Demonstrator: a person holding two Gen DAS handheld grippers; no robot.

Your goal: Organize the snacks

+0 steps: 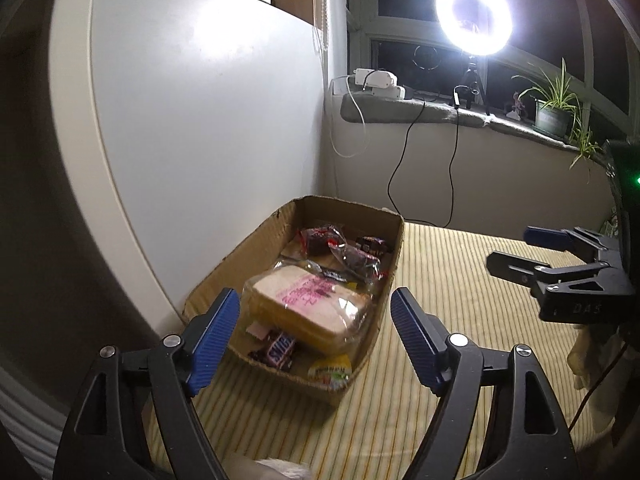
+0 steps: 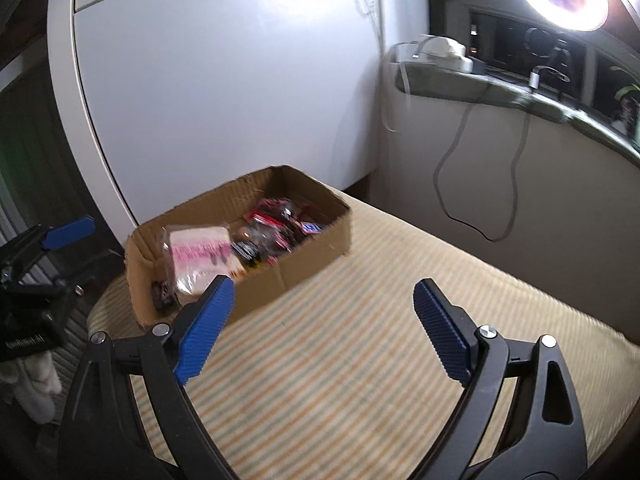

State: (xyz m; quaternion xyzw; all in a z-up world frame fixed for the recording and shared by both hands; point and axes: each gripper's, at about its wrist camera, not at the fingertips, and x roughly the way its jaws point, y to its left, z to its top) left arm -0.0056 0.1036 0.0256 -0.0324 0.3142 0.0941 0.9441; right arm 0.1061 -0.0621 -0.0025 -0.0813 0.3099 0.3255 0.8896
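A: Where are the snacks?
B: In a cardboard box (image 1: 256, 248) at the left edge of a striped cloth (image 1: 460, 280), against a white panel (image 1: 208, 128). Bagged bread (image 1: 308, 306) lies on top.

A: And the grippers?
B: Left gripper (image 1: 316, 330) gapes wide, empty, bread just beyond its tips. Right gripper (image 2: 324, 320) gapes wide, empty, over bare cloth, box ahead-left.

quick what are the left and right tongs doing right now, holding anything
Left tongs: open, holding nothing, hanging in front of the cardboard box of snacks.
Right tongs: open, holding nothing, above the striped cloth.
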